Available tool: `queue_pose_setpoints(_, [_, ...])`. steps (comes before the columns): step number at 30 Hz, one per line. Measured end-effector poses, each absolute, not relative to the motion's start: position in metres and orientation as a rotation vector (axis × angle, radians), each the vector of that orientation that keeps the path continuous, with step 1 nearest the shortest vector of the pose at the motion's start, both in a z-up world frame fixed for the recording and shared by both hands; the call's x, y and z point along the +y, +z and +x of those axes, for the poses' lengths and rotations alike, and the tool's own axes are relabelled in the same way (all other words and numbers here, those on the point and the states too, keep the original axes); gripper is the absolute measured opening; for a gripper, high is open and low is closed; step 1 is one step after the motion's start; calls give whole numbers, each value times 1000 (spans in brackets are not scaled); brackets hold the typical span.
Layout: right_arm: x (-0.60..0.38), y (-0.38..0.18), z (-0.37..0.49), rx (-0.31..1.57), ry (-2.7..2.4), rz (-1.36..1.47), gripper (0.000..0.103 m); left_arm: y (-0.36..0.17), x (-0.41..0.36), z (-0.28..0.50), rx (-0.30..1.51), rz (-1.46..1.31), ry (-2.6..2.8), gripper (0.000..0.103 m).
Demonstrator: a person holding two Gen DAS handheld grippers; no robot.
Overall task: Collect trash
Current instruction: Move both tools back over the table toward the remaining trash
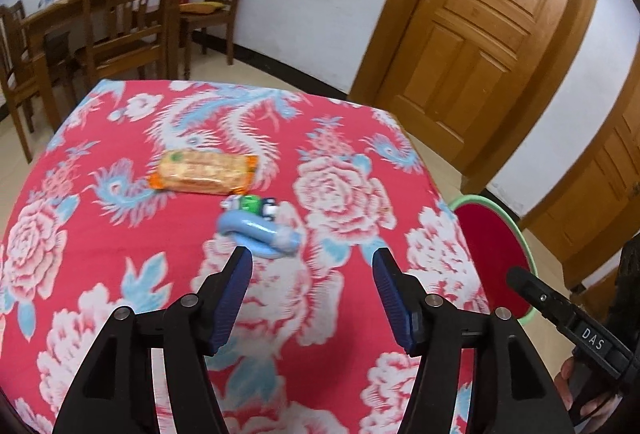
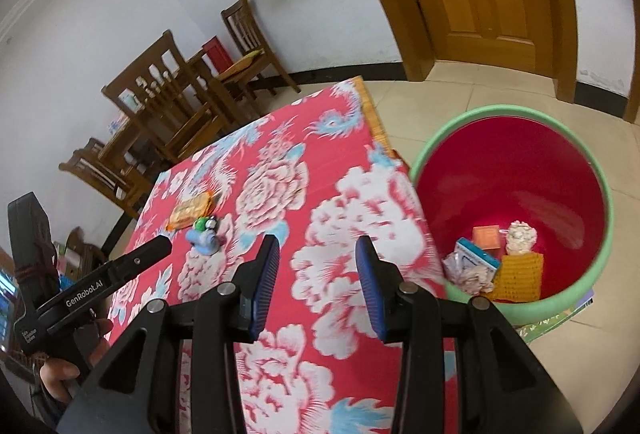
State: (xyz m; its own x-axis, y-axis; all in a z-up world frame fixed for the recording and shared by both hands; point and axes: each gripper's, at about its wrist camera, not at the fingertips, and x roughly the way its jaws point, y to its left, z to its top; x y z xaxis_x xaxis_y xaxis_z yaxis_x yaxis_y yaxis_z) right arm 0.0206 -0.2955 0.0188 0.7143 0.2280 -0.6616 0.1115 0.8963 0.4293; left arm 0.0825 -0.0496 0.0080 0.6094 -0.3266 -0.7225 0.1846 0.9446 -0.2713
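Two pieces of trash remain on the table, catalogued largest to smallest.

Table with red floral cloth, blue and white peony print (image 1: pixel 120 234): bears both remaining items near its middle.

Round bin, red inside with pale green rim (image 2: pixel 516 114): stands on the floor just beside the table's right edge; holds an orange knitted piece, a small box, crumpled paper and other scraps.

Left gripper (image 1: pixel 312 260): black frame, blue ribbed pads, jaws spread wide and empty, aimed at the blue item, which lies just beyond its left fingertip.

Right gripper (image 2: pixel 318 248): same build, jaws parted, holding nothing, over the table edge near the bin.

Orange-ended clear packet of biscuits (image 1: pixel 204 172): flat on the cloth, well beyond the grippers.

Pale blue curved plastic tube with a green wrapper end (image 1: pixel 258 228): blurred, possibly a squeezed sachet; it lies nearest the left gripper.

Risk: the rounded, slick tube may squirt out sideways if pinched off-centre, and a low approach could snag the loose cloth.
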Motion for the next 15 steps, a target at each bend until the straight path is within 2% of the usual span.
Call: queue_pose_setpoints(15, [-231, 19, 55, 851, 172, 324, 42, 0, 5, 83, 859, -243, -199, 64])
